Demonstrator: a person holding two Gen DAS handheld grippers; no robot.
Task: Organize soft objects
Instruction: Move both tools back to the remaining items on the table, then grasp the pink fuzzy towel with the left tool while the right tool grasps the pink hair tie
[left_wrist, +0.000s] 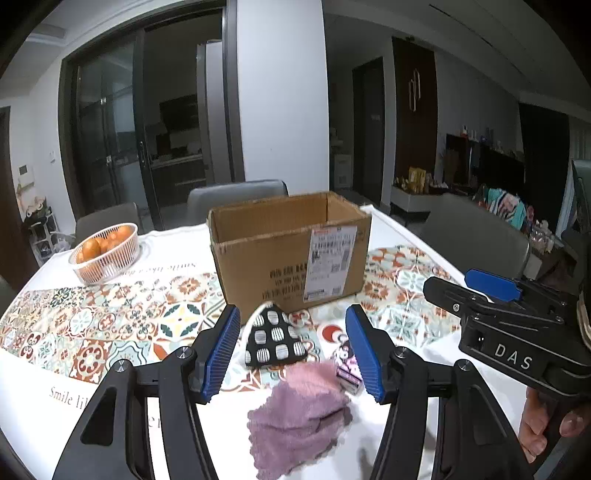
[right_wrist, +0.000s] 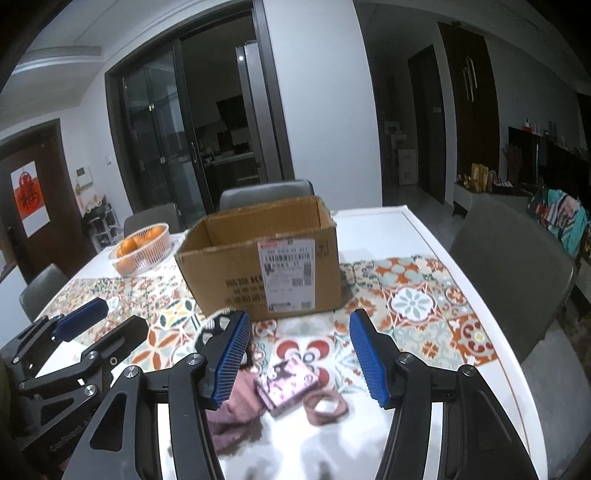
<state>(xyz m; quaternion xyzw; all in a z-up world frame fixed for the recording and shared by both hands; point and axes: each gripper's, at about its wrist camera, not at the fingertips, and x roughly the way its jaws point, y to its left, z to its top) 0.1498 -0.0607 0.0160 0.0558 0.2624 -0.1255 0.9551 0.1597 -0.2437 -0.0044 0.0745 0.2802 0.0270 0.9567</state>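
Note:
An open cardboard box (left_wrist: 288, 254) stands mid-table; it also shows in the right wrist view (right_wrist: 266, 266). In front of it lie a black-and-white patterned cloth pouch (left_wrist: 275, 338), a crumpled purple cloth (left_wrist: 299, 413), a small pink printed pouch (right_wrist: 290, 382) and a pink hair band (right_wrist: 328, 404). My left gripper (left_wrist: 293, 356) is open and empty above the purple cloth and patterned pouch. My right gripper (right_wrist: 299, 360) is open and empty above the pink pouch. The purple cloth (right_wrist: 236, 406) is partly hidden behind its left finger.
A white basket of oranges (left_wrist: 105, 253) sits at the table's far left. Grey chairs (left_wrist: 236, 201) stand behind and to the right (right_wrist: 513, 266) of the table. A patterned tablecloth (left_wrist: 110, 321) covers the table. The other gripper (left_wrist: 517, 321) is at my right.

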